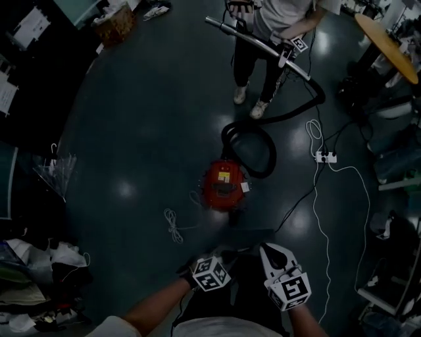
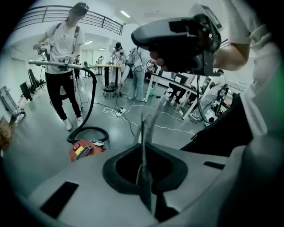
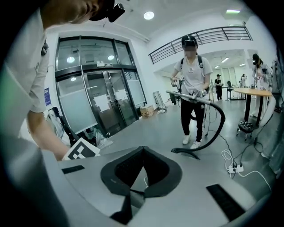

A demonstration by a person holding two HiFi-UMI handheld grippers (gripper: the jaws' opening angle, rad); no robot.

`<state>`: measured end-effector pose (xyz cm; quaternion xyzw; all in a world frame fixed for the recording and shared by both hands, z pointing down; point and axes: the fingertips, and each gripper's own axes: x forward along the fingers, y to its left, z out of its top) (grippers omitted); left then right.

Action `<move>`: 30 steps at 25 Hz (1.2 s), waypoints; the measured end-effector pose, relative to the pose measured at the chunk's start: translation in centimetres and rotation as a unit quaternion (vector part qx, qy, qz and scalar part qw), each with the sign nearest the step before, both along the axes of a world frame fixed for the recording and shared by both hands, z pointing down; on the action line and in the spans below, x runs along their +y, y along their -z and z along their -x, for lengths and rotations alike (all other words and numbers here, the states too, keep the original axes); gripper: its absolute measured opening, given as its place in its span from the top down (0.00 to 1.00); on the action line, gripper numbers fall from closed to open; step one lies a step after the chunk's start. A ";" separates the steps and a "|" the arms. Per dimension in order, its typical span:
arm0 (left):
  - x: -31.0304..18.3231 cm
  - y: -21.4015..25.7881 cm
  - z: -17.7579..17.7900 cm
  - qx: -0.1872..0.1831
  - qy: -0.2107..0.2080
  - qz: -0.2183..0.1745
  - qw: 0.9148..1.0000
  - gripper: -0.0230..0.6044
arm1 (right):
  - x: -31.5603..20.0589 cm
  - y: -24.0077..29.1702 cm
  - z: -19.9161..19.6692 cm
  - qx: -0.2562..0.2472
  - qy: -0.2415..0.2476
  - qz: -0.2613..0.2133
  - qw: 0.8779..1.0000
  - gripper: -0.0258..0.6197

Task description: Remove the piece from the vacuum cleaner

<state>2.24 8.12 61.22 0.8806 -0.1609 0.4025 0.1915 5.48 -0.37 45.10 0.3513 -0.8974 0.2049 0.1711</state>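
well out on the dark glossy floor (image 1: 131,131) sits the red vacuum cleaner (image 1: 223,185), a canister body with a yellow label on top, ahead of both tools and well apart from them. its black hose (image 1: 263,141) curls in a loop just behind the body, then sweeps away to the right and up to a metal wand (image 1: 256,43). that wand is held slanting off the floor by another person (image 1: 279,16), who stands beyond the vacuum cleaner in a white shirt, dark trousers and white shoes. the left tool (image 2: 142,131) has its jaws pressed together into one thin edge, nothing between them, and it looks toward the vacuum cleaner and the standing person. the right tool (image 3: 141,150) also has its jaws meeting at the tips, pinching nothing; only bare floor shows through the gap lower down between them. in the head view both tools hang low near the wearer's body, the left one just beside the right, neither touching the machine. a white power strip (image 1: 325,156) lies to the right of the hose, with a white cable (image 1: 355,197) trailing from it along the floor. a loose cord (image 1: 172,224) lies coiled to the left of the vacuum cleaner.
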 end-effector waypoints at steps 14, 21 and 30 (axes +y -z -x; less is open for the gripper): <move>2.2 25.0 1.3 0.061 0.026 0.016 0.998 0.92 | 3.0 21.2 -1.1 -0.038 -0.009 -0.059 0.997 0.94; 2.1 28.5 1.4 0.074 0.023 0.001 0.997 0.92 | 3.7 23.9 0.5 -0.023 0.018 -0.095 0.995 0.94; 2.5 28.2 -0.4 0.081 0.029 0.008 0.996 0.92 | 3.6 23.8 0.4 -0.018 0.027 -0.098 0.995 0.94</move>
